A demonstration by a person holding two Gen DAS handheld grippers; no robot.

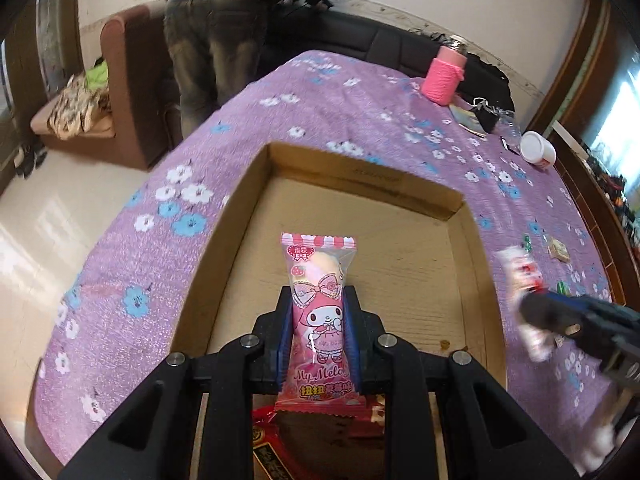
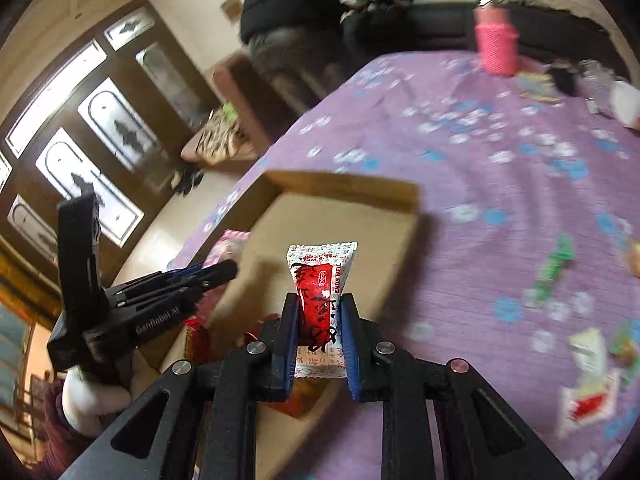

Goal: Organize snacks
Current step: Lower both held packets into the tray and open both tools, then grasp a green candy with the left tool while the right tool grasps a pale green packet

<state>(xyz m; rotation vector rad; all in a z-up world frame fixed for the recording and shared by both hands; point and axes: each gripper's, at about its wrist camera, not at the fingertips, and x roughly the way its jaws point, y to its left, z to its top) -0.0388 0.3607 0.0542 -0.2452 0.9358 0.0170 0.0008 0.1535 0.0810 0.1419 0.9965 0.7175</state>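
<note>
Both clamped tight, left claw (image 1: 318, 332) on pink snack (image 1: 318, 320), right claw (image 2: 320, 332) on red-and-white packet (image 2: 320, 304): lower inside cardboard tray (image 1: 248, 184), then release flat.

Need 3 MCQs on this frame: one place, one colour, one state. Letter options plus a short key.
1. Where is the pink My Melody snack packet?
A. flat on the purple floral tablecloth
B. between the left gripper fingers, above the shallow cardboard tray
C. beside the pink knitted bottle

2. Main colours of the wrapper held by the right gripper?
A. green and yellow
B. blue and silver
C. red and white

3. State of the right gripper?
A. shut on a snack
B. open and holding nothing
C. out of view

Key: 1 B, fingers pinch it over the tray; 2 C, the red-and-white snack packet shows it; 3 A, both fingers press the packet.
</note>
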